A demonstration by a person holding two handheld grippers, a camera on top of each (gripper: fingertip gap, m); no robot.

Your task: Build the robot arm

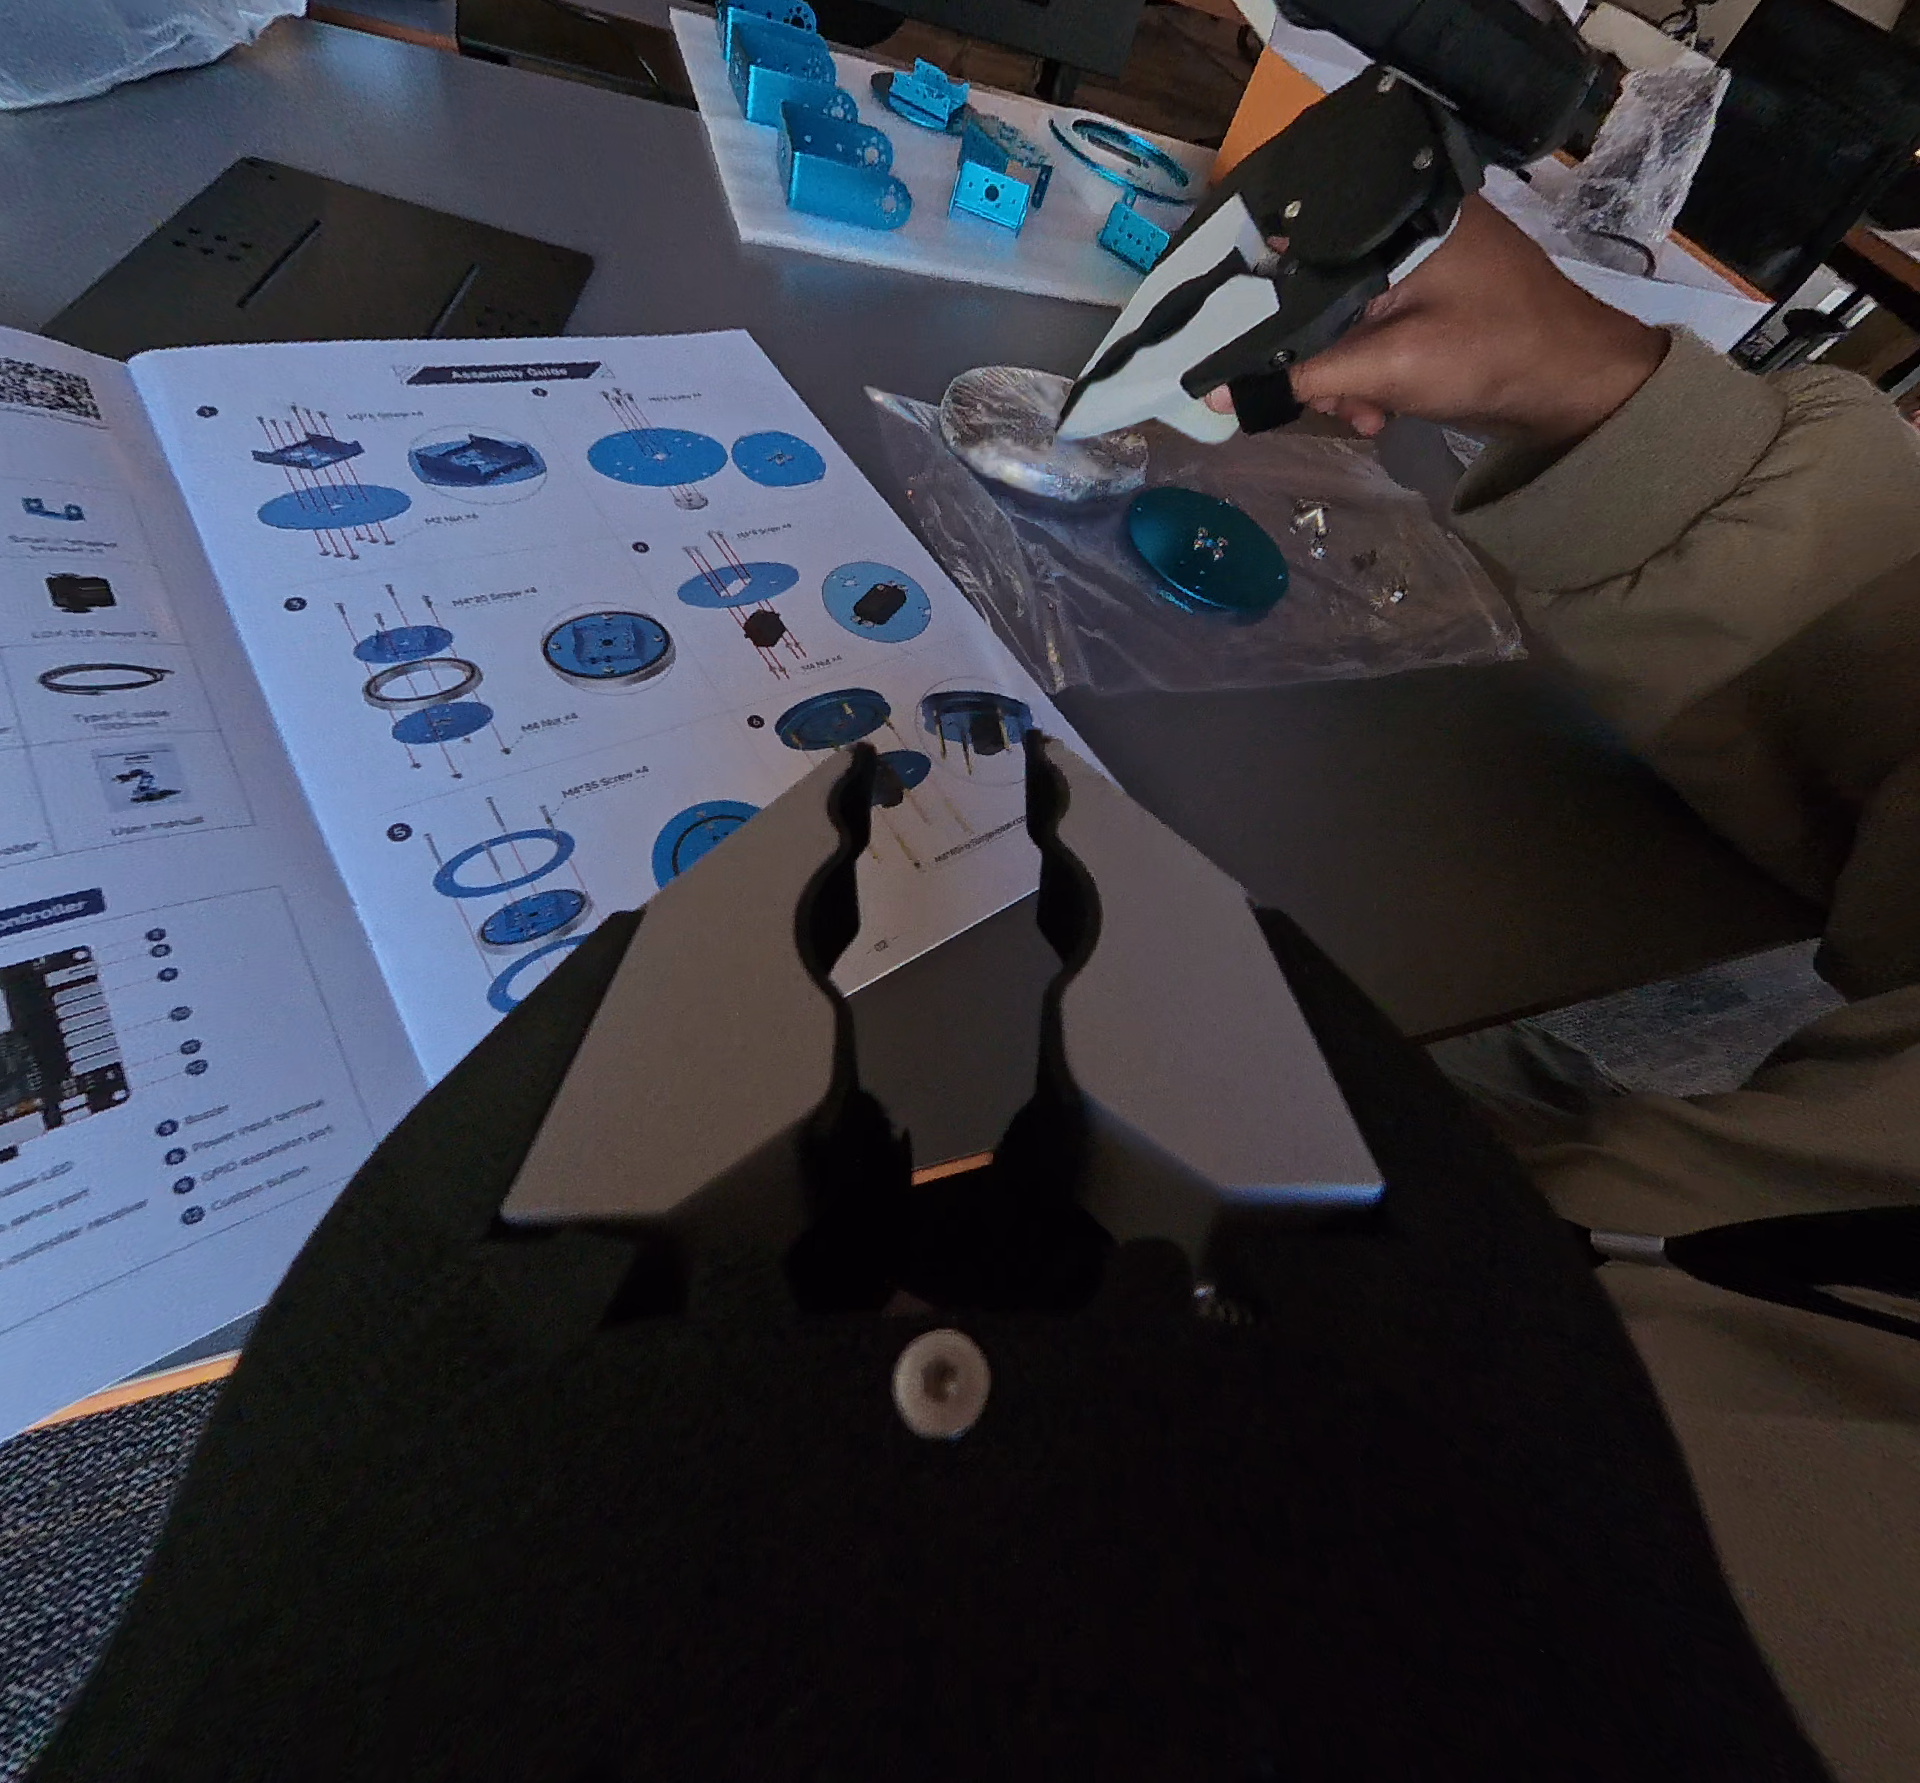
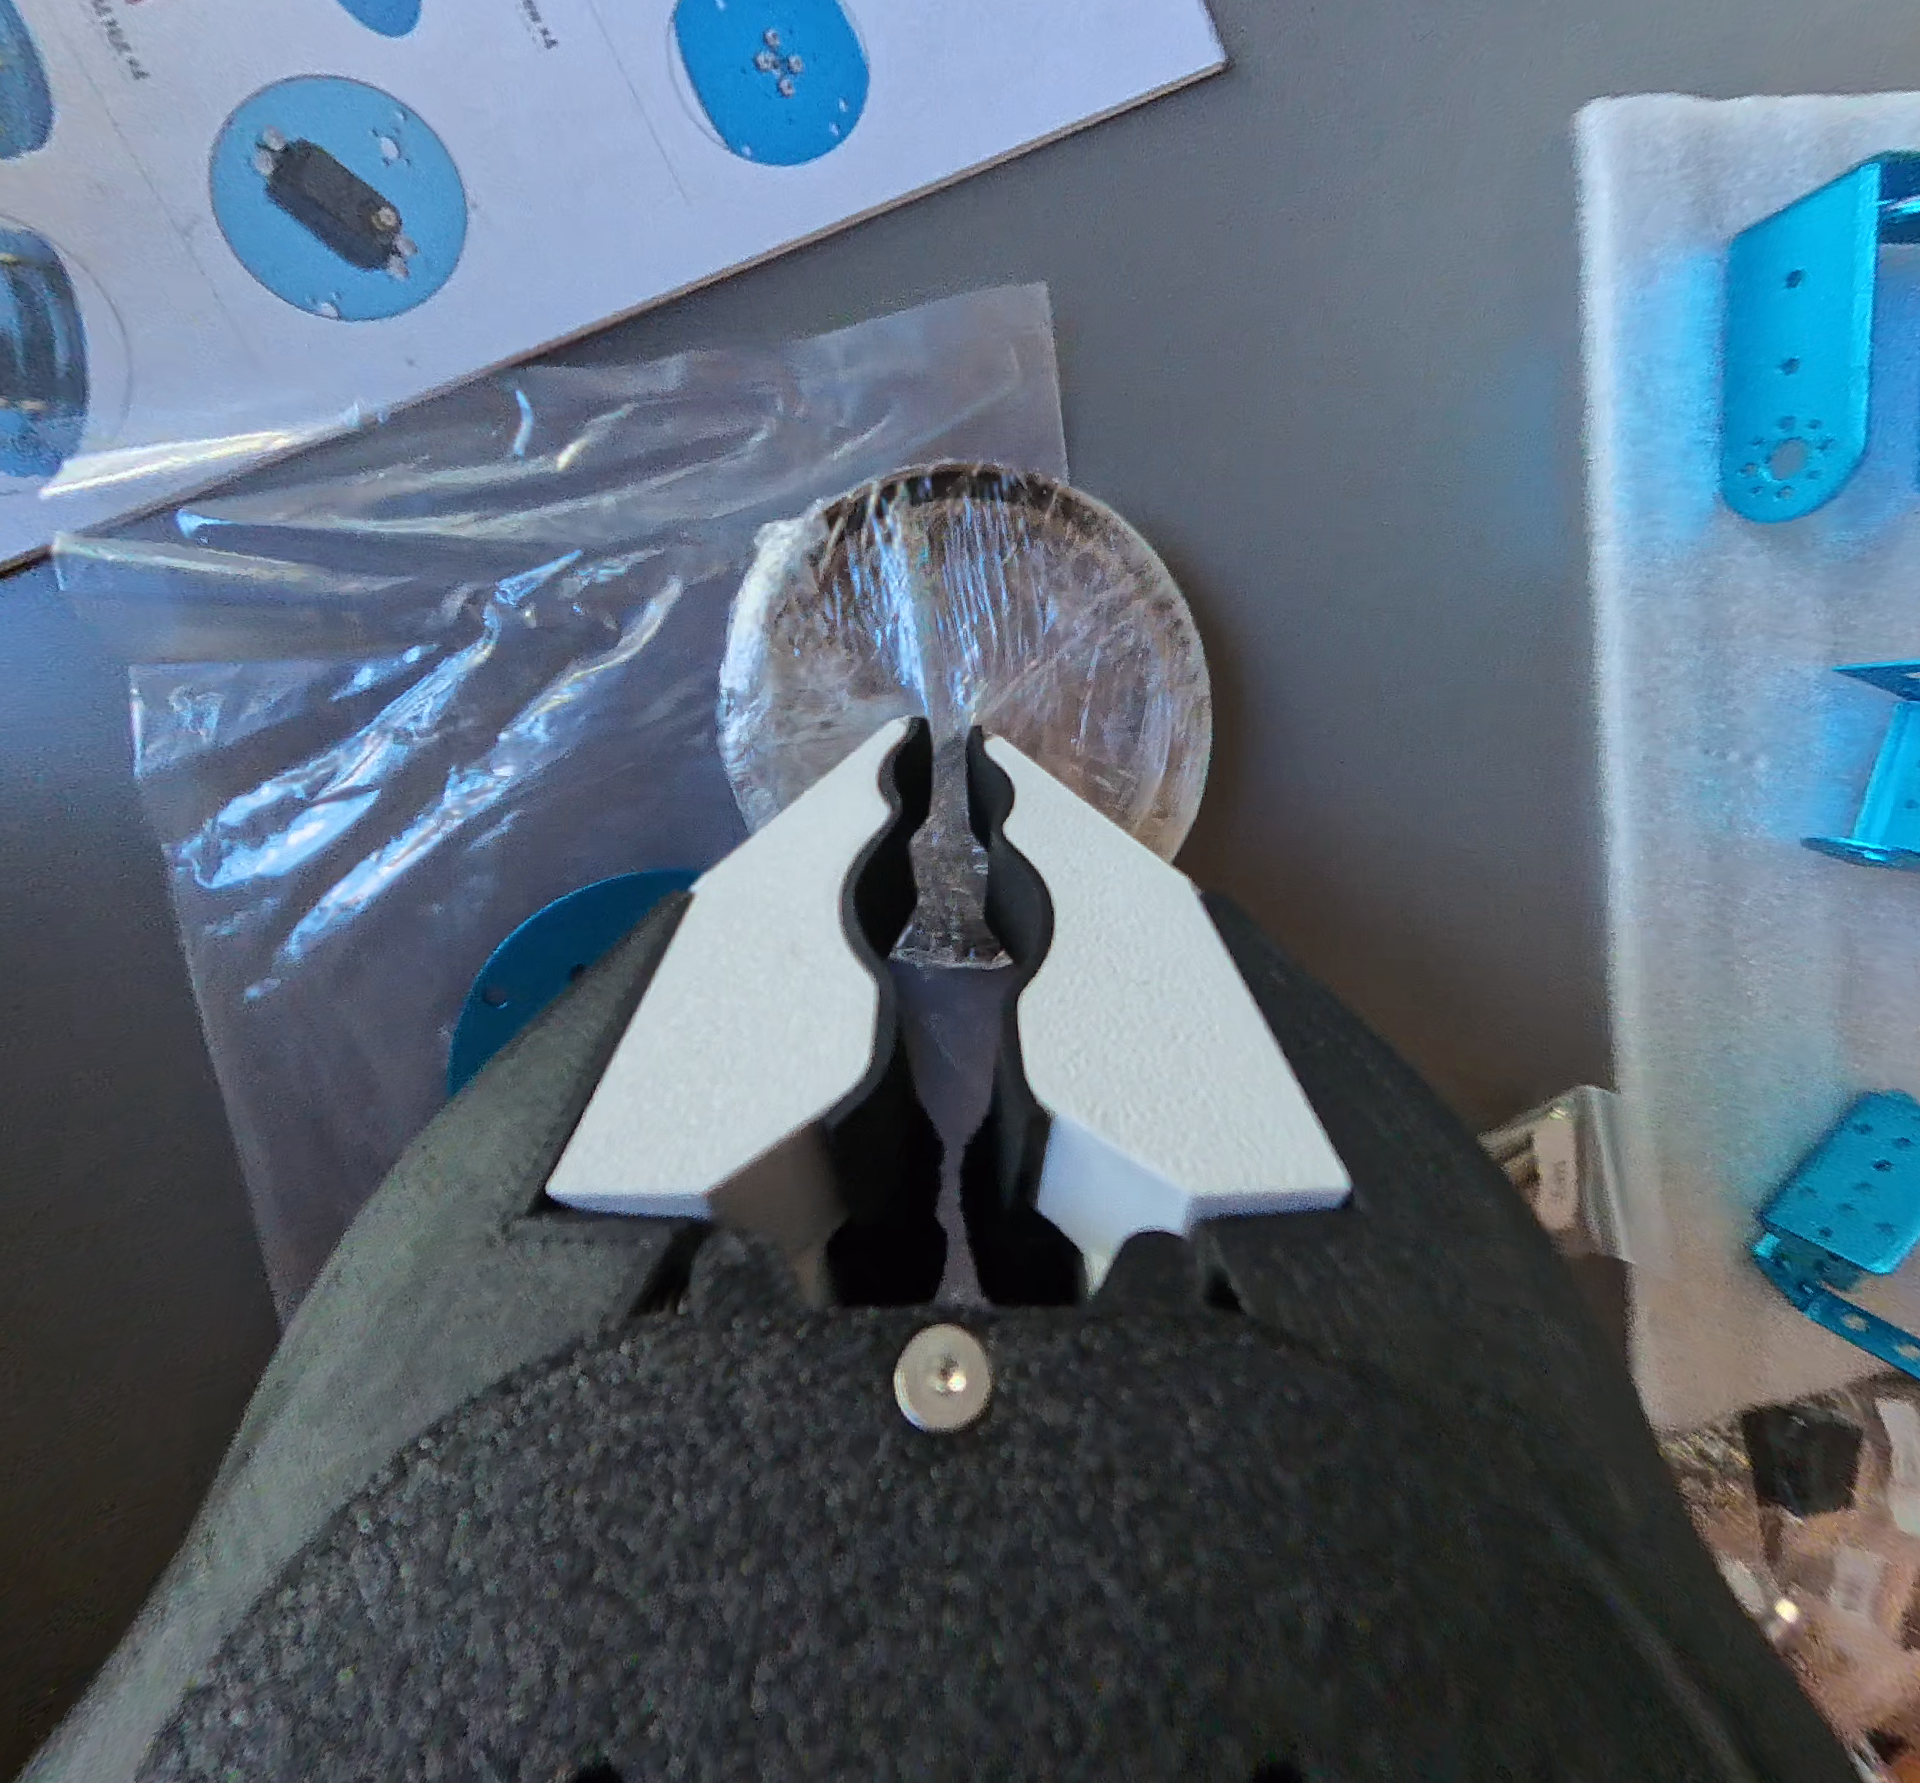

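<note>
Quick rundown of what's seen here. The right gripper [image 2: 945, 731] is clamped down on a ridge of the clear wrap [image 2: 940, 653] that's stretched over a round disc [image 2: 1091, 653]. The film is drawn up into a thin fold between the two white fingers [image 2: 769, 985], and only the very tips seem to be biting it. The disc itself is lying flat, partly on a crinkled plastic bag [image 2: 416, 694] and partly on the grey table [image 2: 1351, 383].

On the same bag, just beside the wrapped disc, a bare blue disc [image 1: 1205, 549] is parked. A few loose screws [image 1: 1314, 523] are scattered near it.

The left gripper [image 1: 945, 757] is spread apart with nothing in it. It's held above the near corner of an open booklet [image 1: 468, 642], well apart from the disc.

Further back, a white foam sheet [image 1: 914, 247] is loaded with blue metal brackets [image 1: 821, 144]. A black flat panel [image 1: 312, 258] is seen to the left.

For what it's worth, film that thin looks slippery and stretchy. A pinch at the tips alone is probably easy to lose, so the bite is best kept firm and deep. The disc isn't pinned by anything, so it can probably be dragged along by the wrap.
</note>
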